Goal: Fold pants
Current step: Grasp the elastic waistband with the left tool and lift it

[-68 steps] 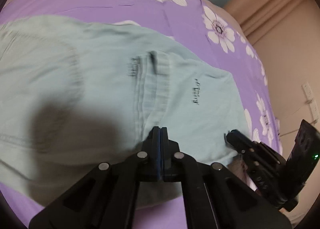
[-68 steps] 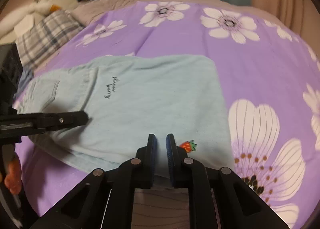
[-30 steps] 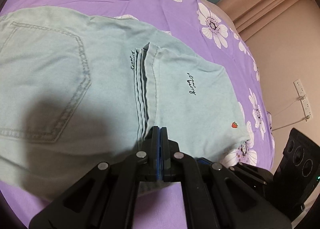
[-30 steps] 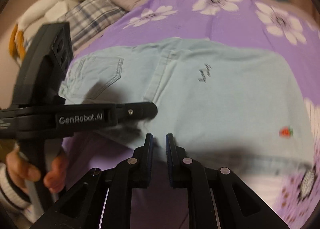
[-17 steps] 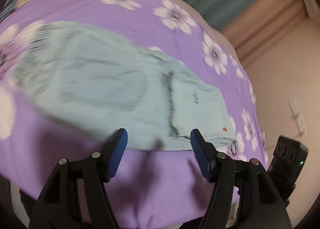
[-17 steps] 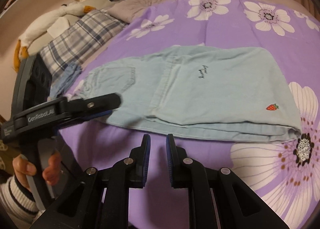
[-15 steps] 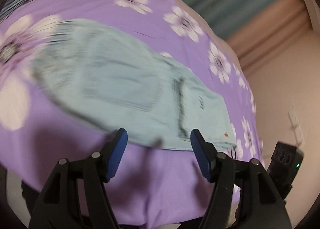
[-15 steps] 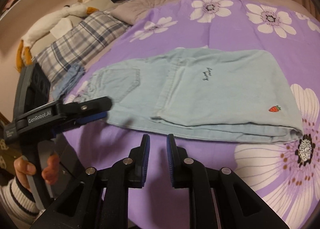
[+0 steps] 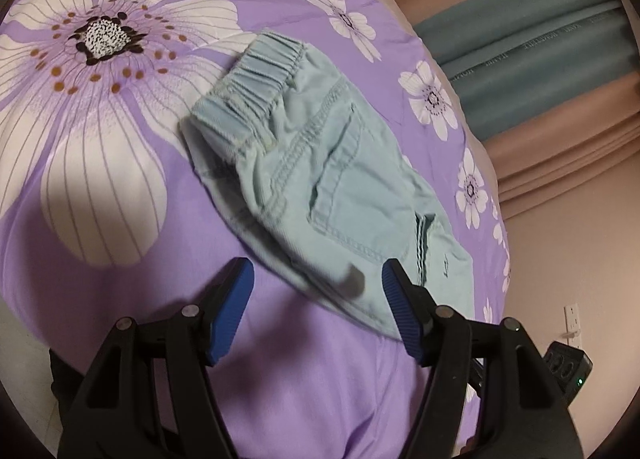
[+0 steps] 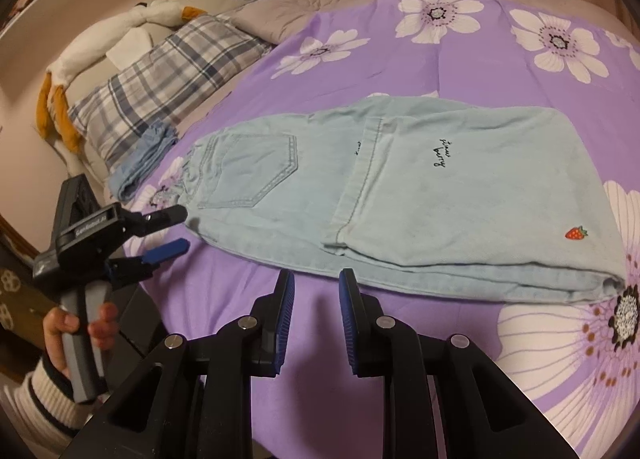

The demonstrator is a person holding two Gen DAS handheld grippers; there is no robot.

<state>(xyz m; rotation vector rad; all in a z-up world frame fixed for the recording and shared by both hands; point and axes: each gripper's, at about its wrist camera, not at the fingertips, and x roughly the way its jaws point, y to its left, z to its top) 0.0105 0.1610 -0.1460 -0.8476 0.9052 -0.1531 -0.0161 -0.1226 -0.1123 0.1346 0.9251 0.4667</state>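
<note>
Two parted claws, left point(image 10: 176, 227) and right point(image 10: 316, 315), flank folded pants point(image 10: 400, 195) near plaid pillow point(image 10: 160, 87).

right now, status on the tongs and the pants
Left tongs open, empty, near waistband end. Right tongs slightly open, empty, short of near edge. Pants lie flat, legs folded over, on purple bedspread. Nothing in the way.

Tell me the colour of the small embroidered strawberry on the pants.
The strawberry is red with a green top, clearest in the right wrist view.

You are working in a home bedroom: a bed under a purple flowered sheet point(image 10: 460, 59), a plaid pillow point(image 10: 160, 95) and a plush toy point(image 10: 120, 35) at its head, teal curtains point(image 9: 540, 39) and a wall socket point(image 9: 573, 321) beyond.
</note>
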